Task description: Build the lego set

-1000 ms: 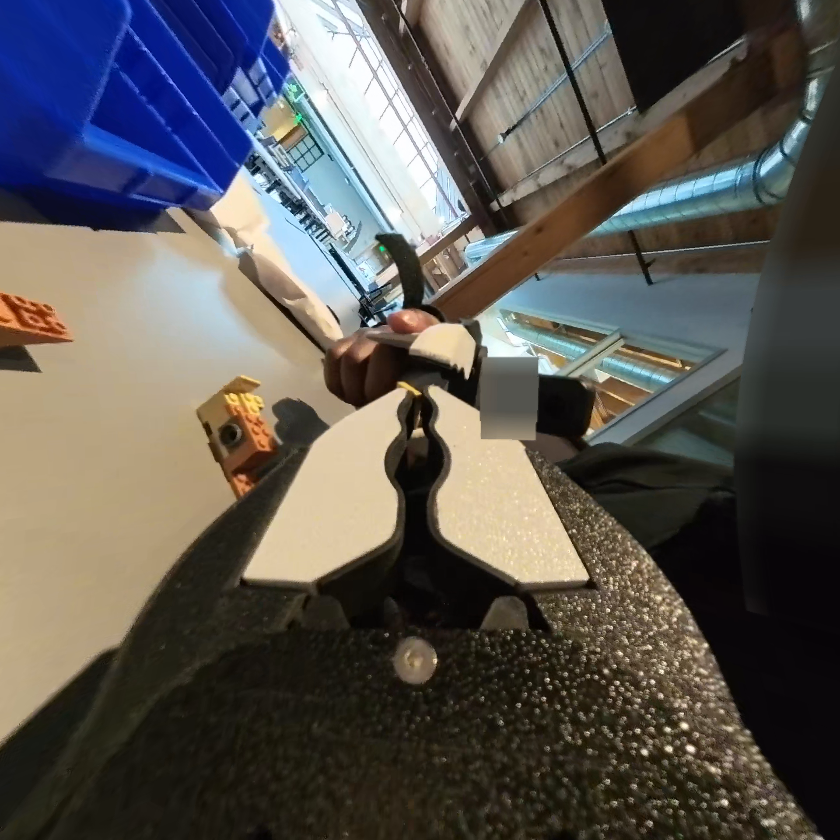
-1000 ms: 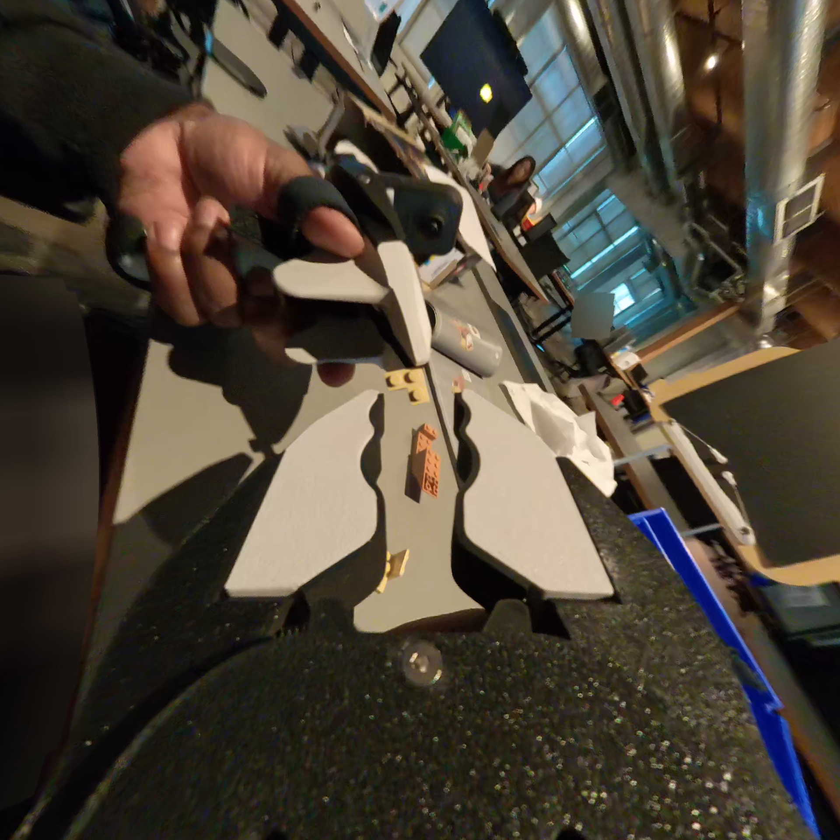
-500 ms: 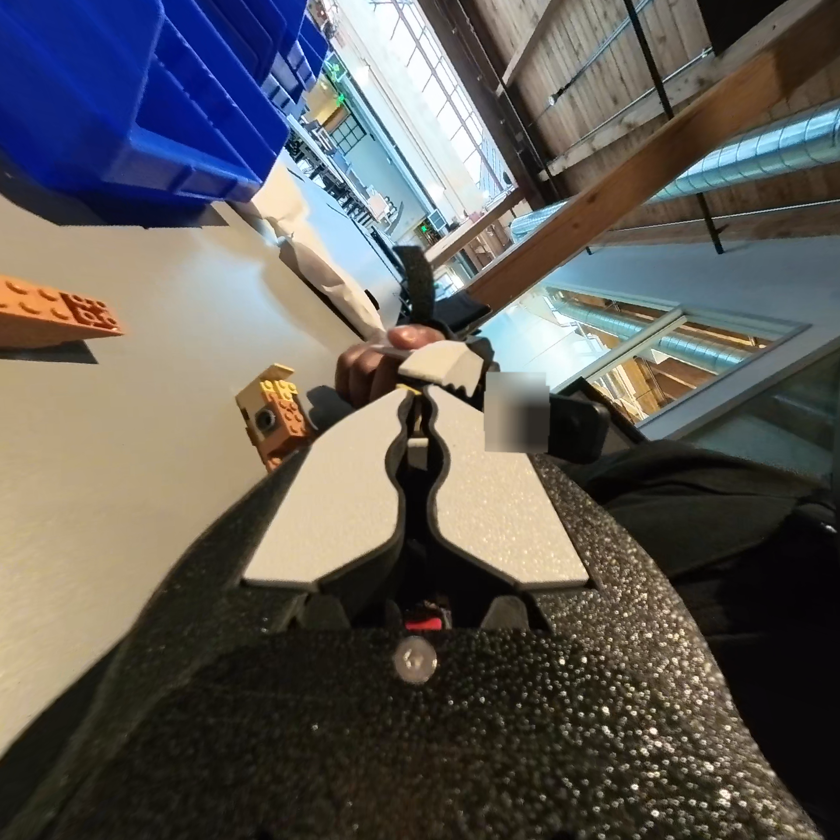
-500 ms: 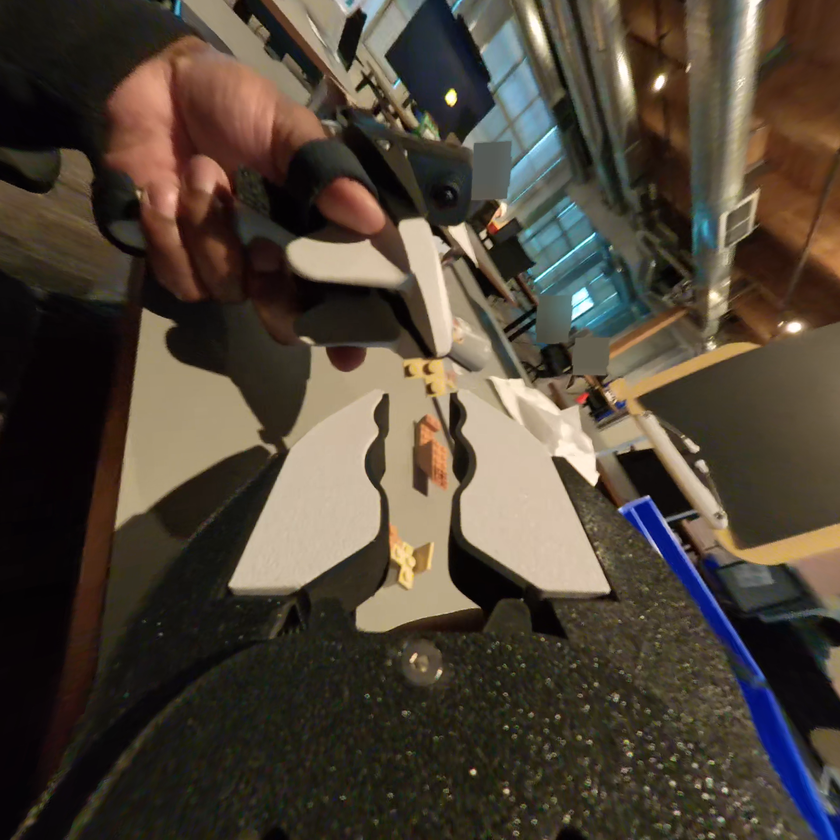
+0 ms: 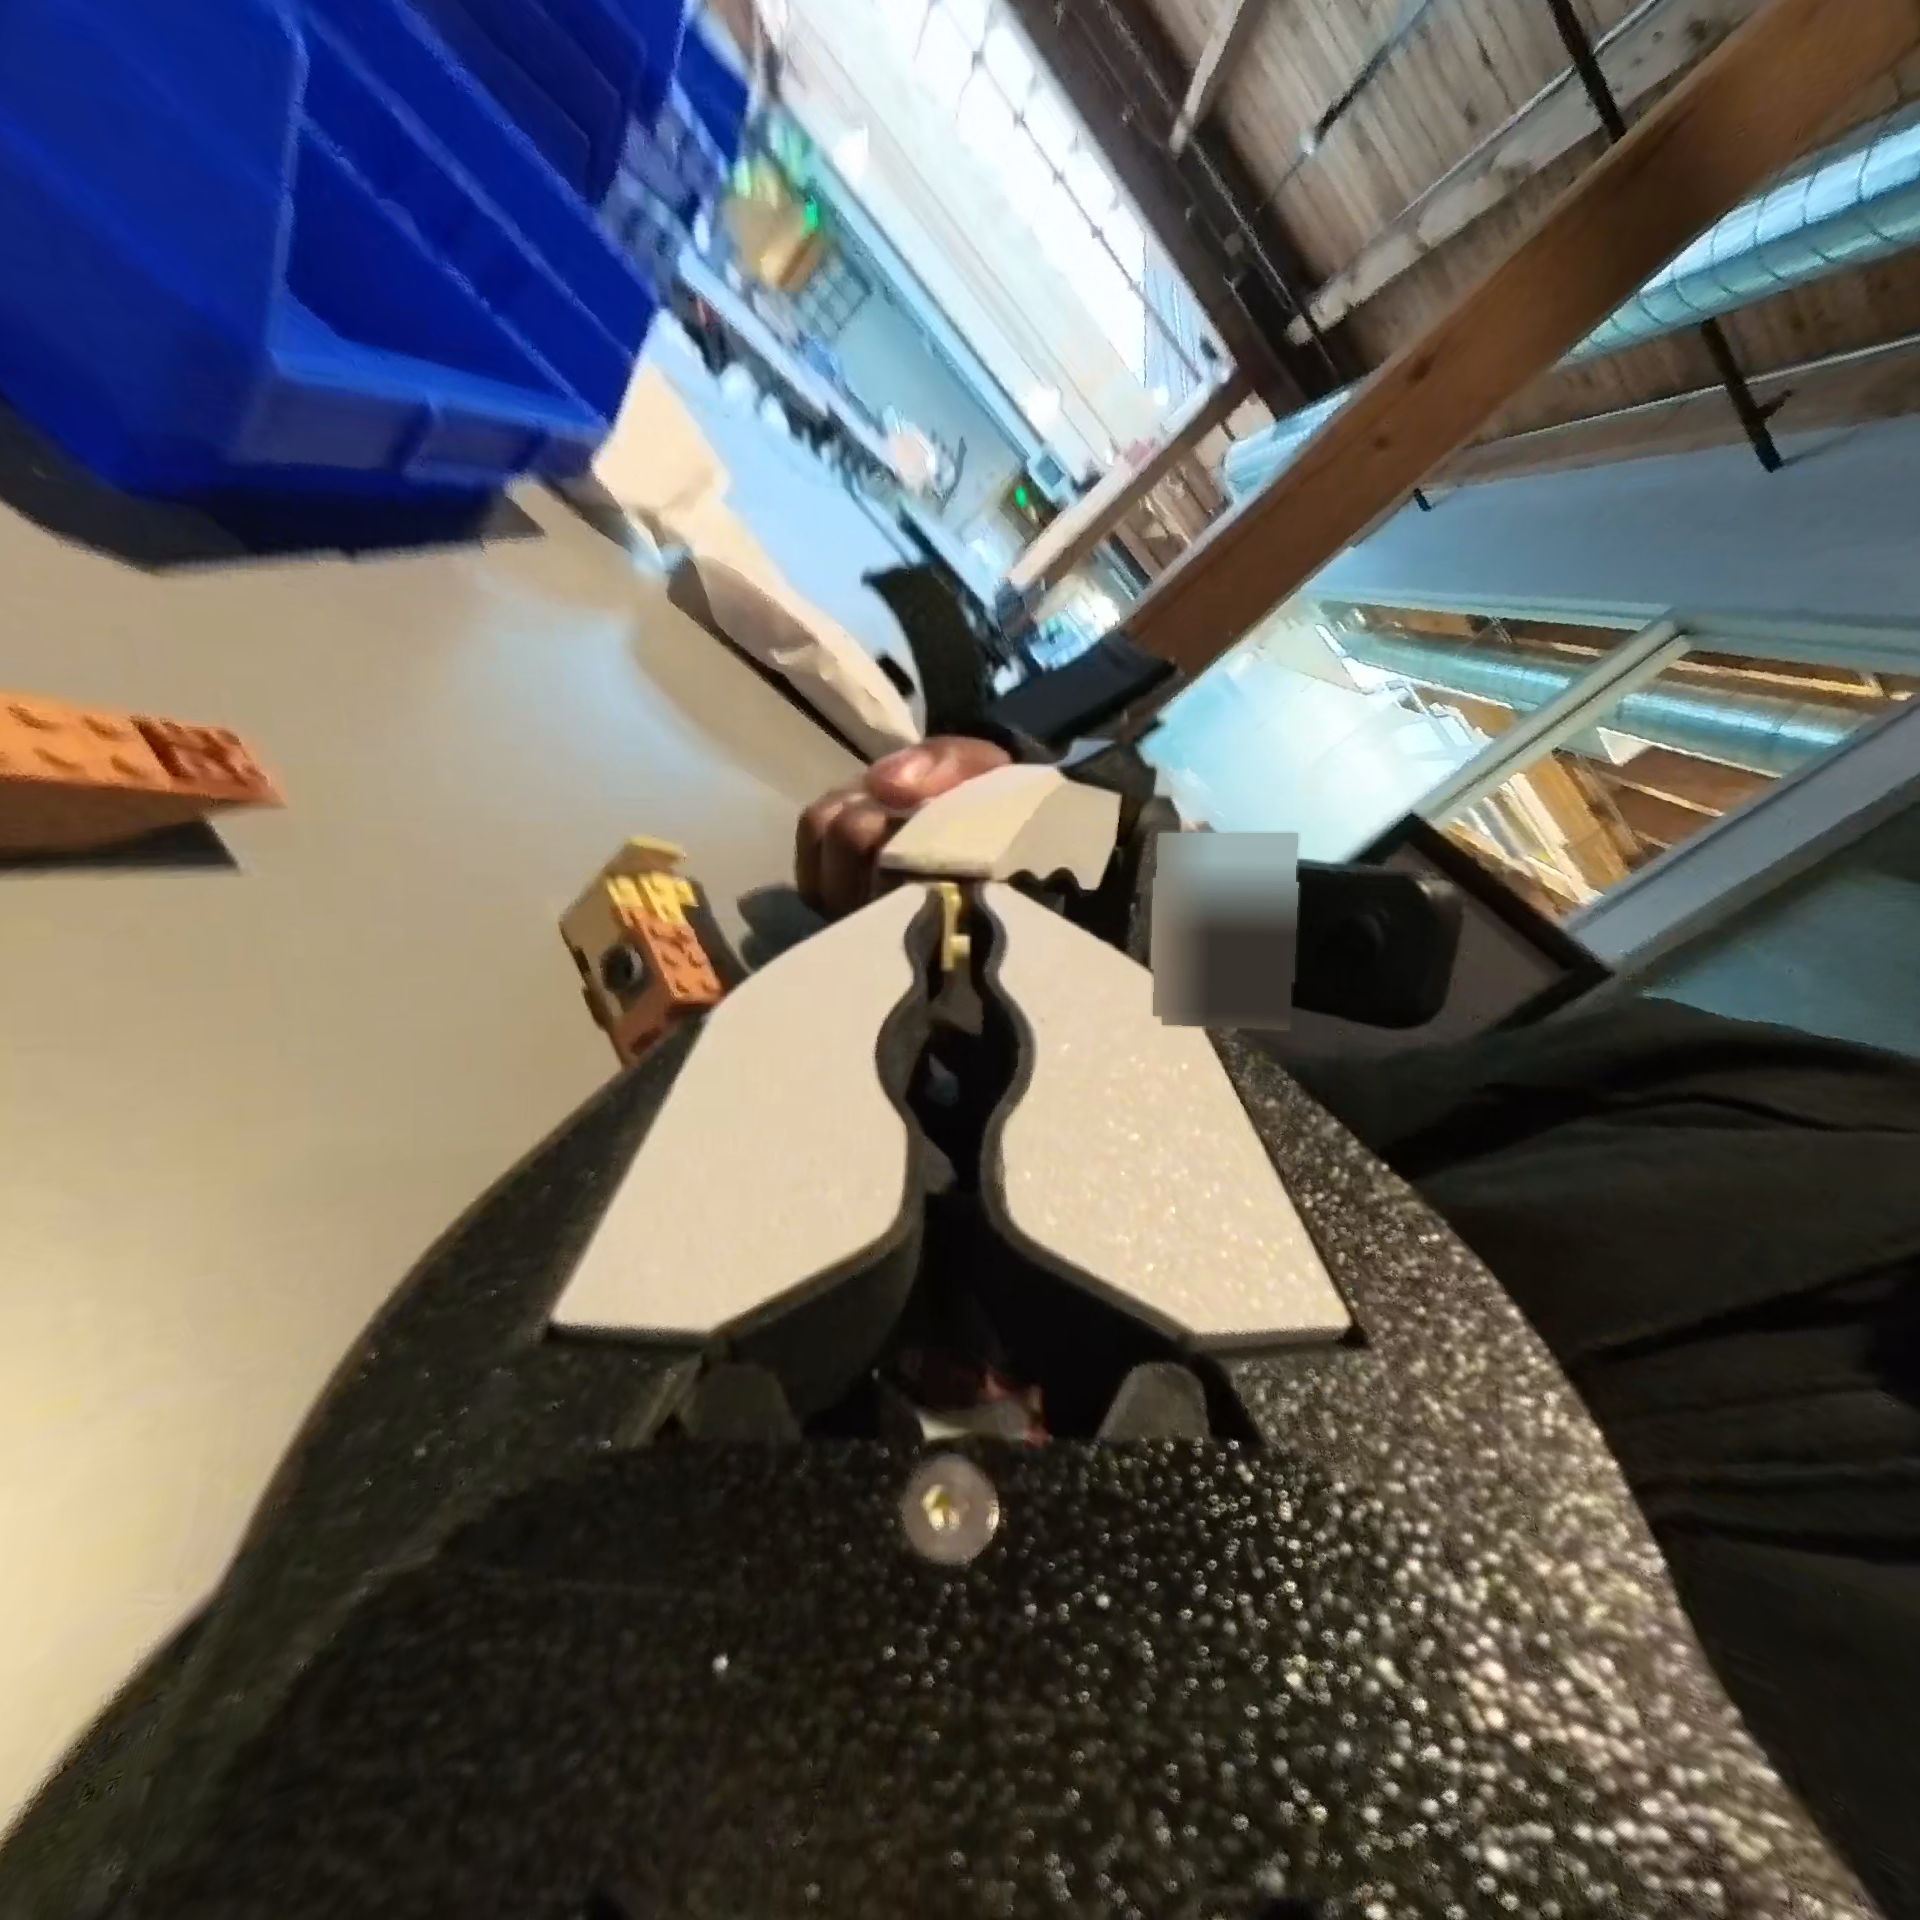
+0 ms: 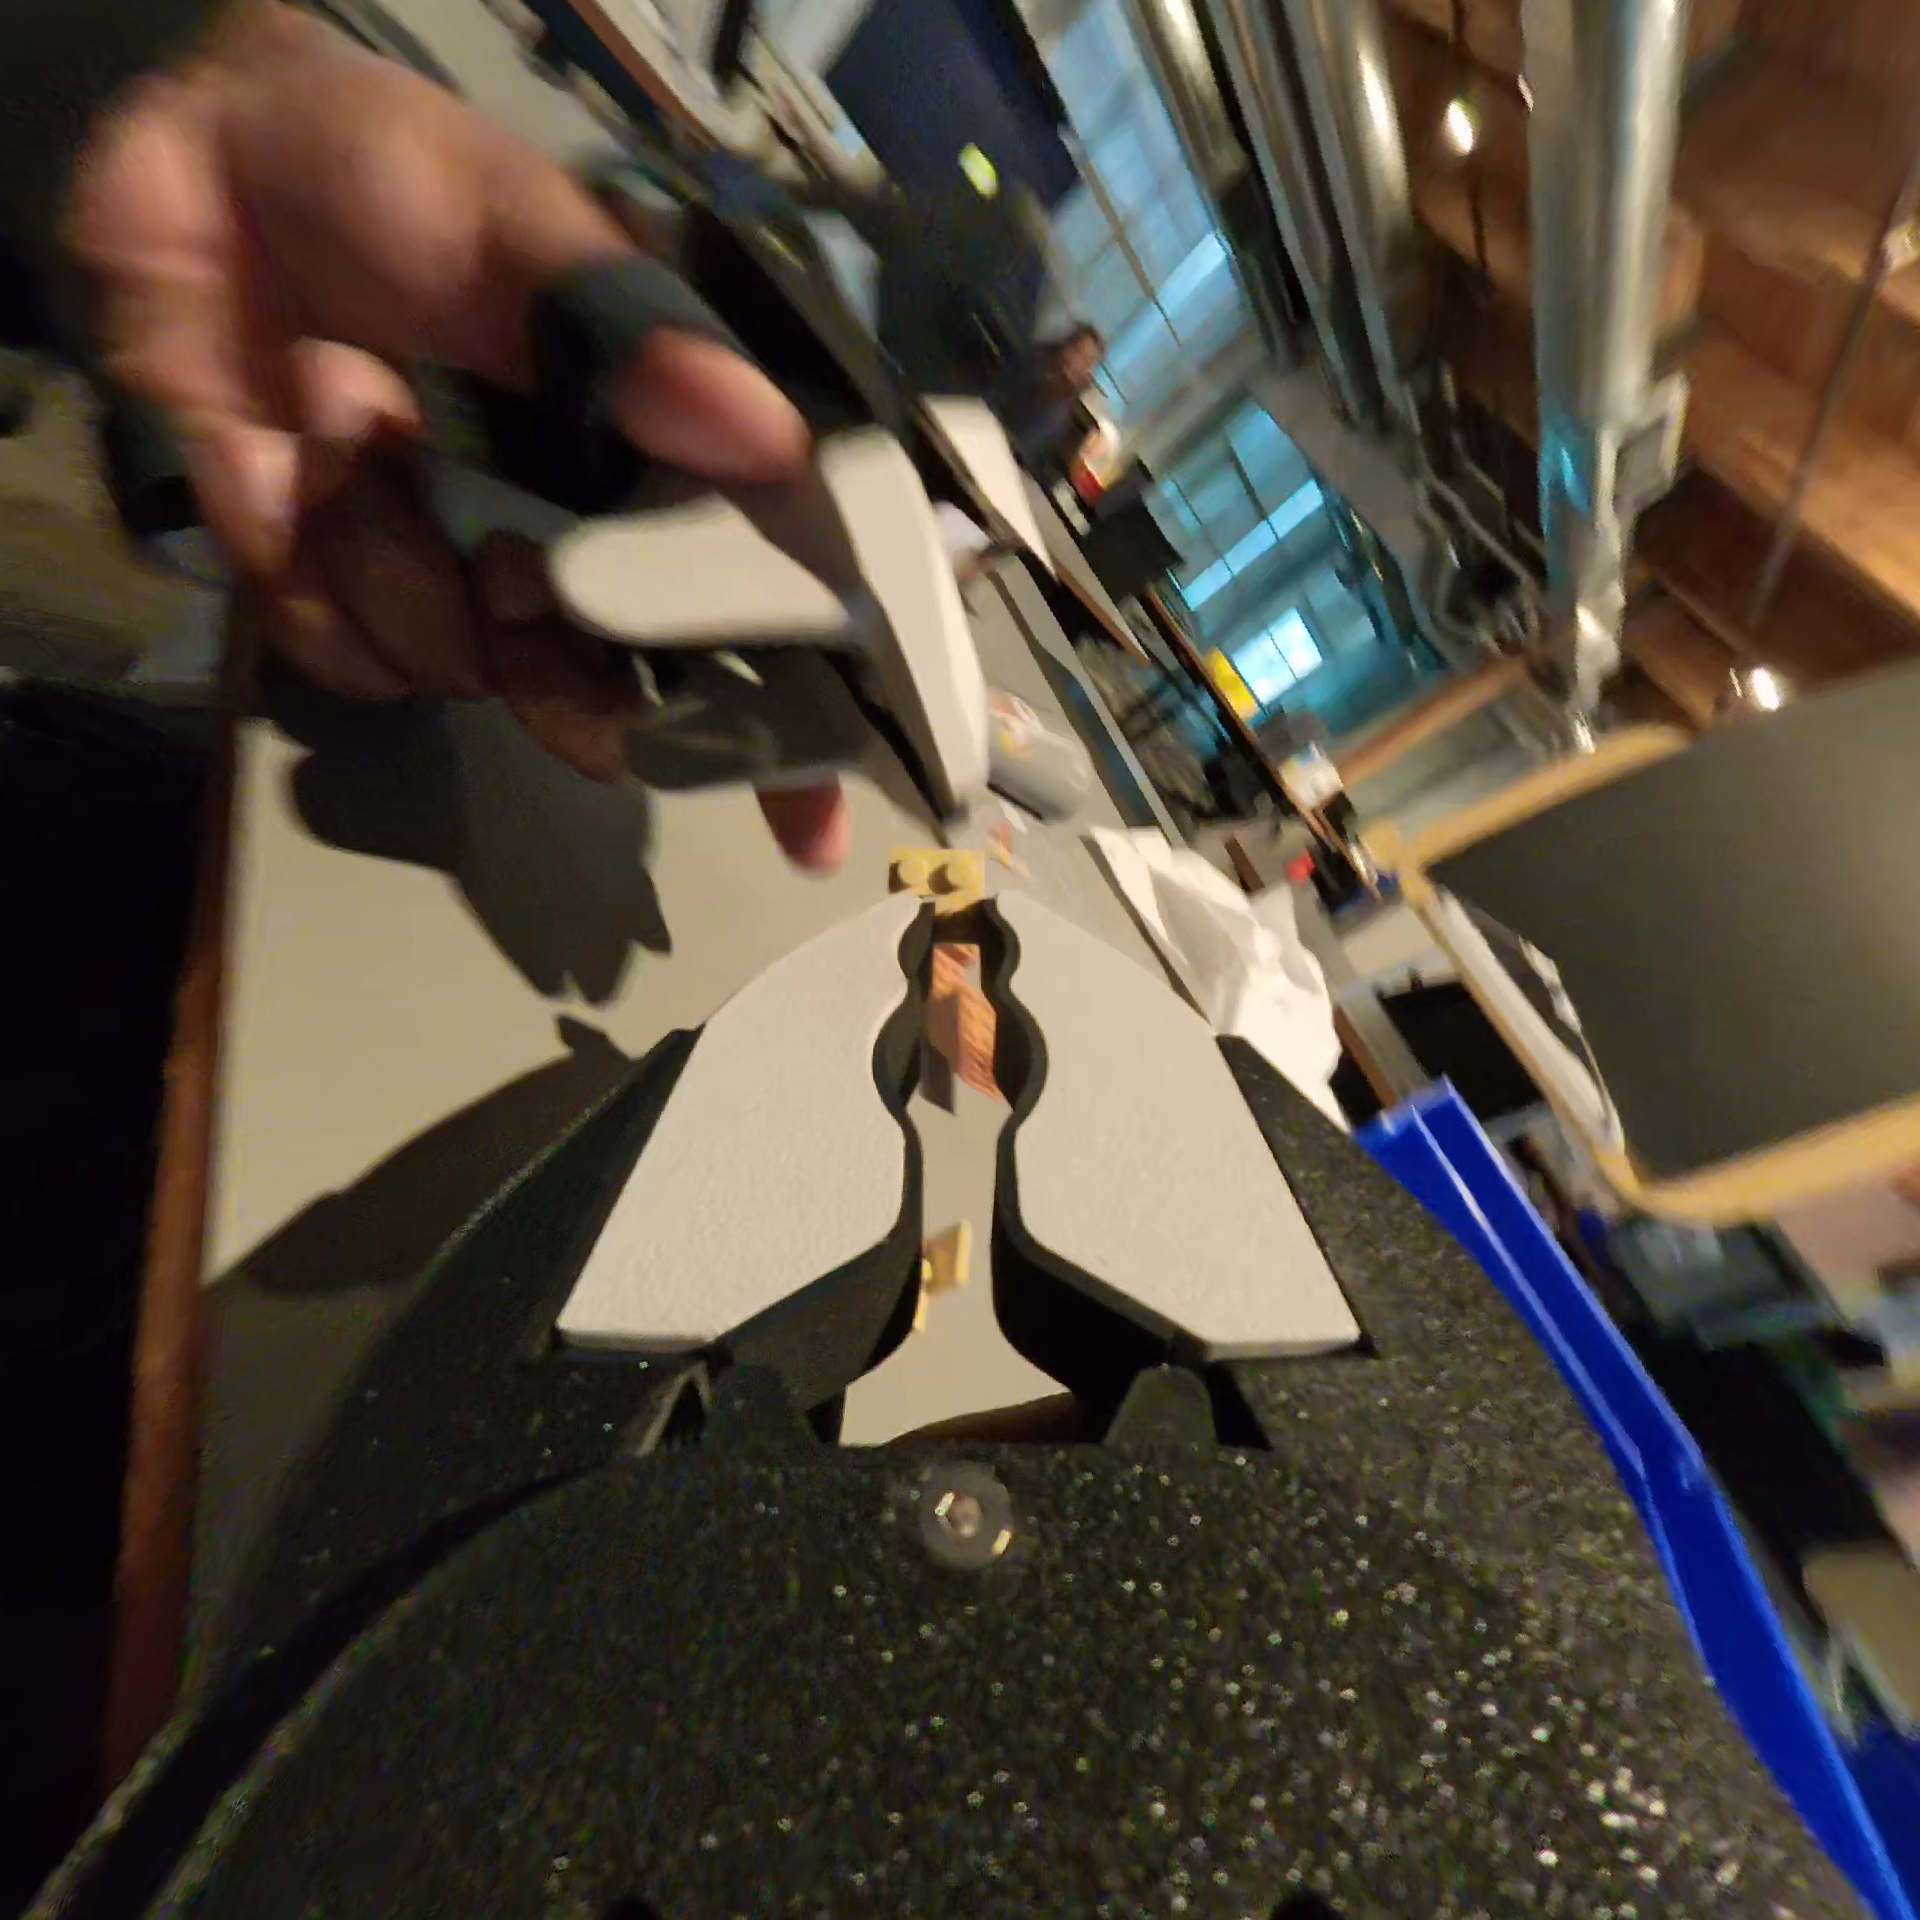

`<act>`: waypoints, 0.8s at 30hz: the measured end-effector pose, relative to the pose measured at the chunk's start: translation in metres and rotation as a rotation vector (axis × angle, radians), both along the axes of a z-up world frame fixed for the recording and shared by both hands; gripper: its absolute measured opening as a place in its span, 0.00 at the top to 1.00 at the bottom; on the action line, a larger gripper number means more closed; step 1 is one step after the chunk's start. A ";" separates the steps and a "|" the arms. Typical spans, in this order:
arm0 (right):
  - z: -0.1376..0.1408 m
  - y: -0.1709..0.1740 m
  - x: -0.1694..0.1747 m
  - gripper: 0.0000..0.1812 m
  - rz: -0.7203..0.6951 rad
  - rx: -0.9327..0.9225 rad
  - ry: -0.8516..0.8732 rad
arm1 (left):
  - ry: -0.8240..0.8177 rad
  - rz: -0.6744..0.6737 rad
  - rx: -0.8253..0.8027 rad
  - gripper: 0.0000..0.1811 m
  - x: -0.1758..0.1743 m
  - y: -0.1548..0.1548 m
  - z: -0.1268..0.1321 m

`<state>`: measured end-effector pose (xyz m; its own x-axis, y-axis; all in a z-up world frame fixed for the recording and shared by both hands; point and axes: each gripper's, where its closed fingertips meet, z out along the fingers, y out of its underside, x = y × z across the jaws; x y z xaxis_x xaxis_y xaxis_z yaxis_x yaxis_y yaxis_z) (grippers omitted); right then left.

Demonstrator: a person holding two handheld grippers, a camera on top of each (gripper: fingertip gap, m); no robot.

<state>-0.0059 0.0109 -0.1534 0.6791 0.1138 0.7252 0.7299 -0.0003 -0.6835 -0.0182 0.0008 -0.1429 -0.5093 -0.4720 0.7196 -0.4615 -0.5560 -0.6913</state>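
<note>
i'm looking into a big industrial workshop: exposed metal ducts (image 5: 1756,197), wooden beams (image 5: 1507,343), rows of work tables (image 6: 1049,582), and blue storage bins (image 5: 260,260).

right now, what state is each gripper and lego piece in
left gripper: shut on the tan plate
right gripper: jaws narrowed at the tan plate, grip unclear through blur
orange wedge: loose, lying flat on the table
orange-and-yellow assembly: partly built, on the table, untouched
blue bin: on the table, contents hidden
</note>
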 end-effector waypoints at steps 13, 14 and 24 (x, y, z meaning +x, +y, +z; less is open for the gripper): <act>0.003 -0.006 0.009 0.96 -0.253 -0.185 0.538 | -0.499 0.470 0.880 0.92 -0.003 -0.015 0.019; 0.005 -0.006 0.006 0.96 -0.223 -0.193 0.590 | -0.546 0.508 0.958 0.92 -0.003 -0.012 0.020; 0.009 -0.013 -0.004 0.96 -0.173 -0.237 0.664 | -0.604 0.550 1.174 0.94 -0.001 -0.009 0.010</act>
<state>-0.0102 -0.0025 -0.1445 0.9901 0.0678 0.1226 0.1369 -0.2811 -0.9499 -0.0194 -0.0082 -0.1328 -0.1516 -0.8658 -0.4769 0.1471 0.4573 -0.8770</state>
